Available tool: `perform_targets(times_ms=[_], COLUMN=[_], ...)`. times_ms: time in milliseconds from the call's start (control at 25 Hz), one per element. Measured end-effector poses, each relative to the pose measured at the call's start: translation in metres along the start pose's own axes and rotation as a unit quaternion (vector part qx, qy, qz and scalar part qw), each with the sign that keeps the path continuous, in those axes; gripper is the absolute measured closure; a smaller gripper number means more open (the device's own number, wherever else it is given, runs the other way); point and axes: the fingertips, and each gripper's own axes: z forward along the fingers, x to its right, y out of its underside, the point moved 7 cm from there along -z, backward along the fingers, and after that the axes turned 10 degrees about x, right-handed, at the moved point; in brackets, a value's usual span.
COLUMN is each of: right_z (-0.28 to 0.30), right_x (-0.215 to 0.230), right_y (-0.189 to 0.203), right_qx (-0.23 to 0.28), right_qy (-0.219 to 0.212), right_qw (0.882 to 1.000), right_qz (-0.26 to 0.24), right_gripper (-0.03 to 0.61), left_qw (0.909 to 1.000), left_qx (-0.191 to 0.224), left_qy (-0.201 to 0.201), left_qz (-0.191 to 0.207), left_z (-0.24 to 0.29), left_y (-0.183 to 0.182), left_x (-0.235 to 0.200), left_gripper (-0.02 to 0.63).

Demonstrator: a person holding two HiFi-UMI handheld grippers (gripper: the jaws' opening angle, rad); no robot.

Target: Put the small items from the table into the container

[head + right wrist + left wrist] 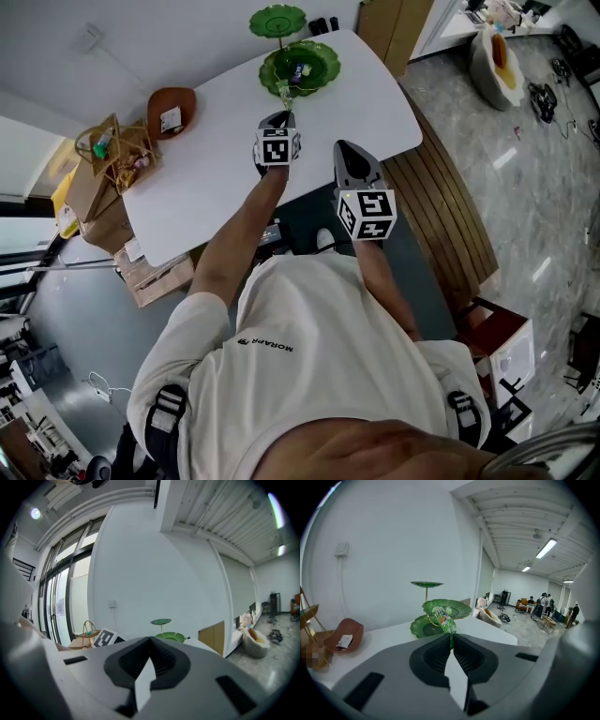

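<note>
head view: left gripper over the middle of the white table, clenched on one green packet. packet sticks out past the tips, off the table, just short of the green tiered stand at the far edge. right gripper over the near edge, nothing in it. one brown bowl at the left edge. one wire basket by the left corner.

left gripper view: left gripper jaws pinch the packet's lower end. green packet is upright, slim, shiny, with a pale printed patch. stand is just behind it, three plates counted. bowl holds one white packet.

right gripper view: right gripper jaws pressed together, empty. stand is ahead, two plates visible. one marker cube, the left gripper's, is to its left.
</note>
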Motion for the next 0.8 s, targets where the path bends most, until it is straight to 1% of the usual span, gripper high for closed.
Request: perform_targets(times_ms=[80, 280, 360, 520, 800], right_z=[0.0, 0.001, 0.0, -0.001, 0.001], right_x=[0.002, 0.004, 0.006, 0.011, 0.018], right_y=[0.0, 0.001, 0.001, 0.0, 0.001], right_qx=[0.0, -0.002, -0.002, -0.002, -0.005], right_qy=[0.002, 0.004, 0.006, 0.01, 0.017], right_qw=[1.0, 1.0, 1.0, 1.0, 1.0], right_qz=[0.0, -0.001, -0.002, -0.002, -0.003], right_gripper=[0.571, 0.571, 0.571, 0.571, 0.571], left_qw=[1.0, 0.9985, 0.9978, 0.9945, 0.9907], left_qx=[0.003, 0.003, 0.0, -0.014, -0.04], left_qy=[0.008, 0.043, 0.054, 0.079, 0.105], left_qz=[0.003, 0.034, 0.038, 0.068, 0.077], left_z=[0.006, 0.022, 0.029, 0.041, 0.063], left_y=[-0.005, -0.019, -0.023, -0.028, -0.028], left_x=[0.0, 0.009, 0.012, 0.02, 0.023], left_gripper=[0.591, 0.591, 0.591, 0.591, 0.591])
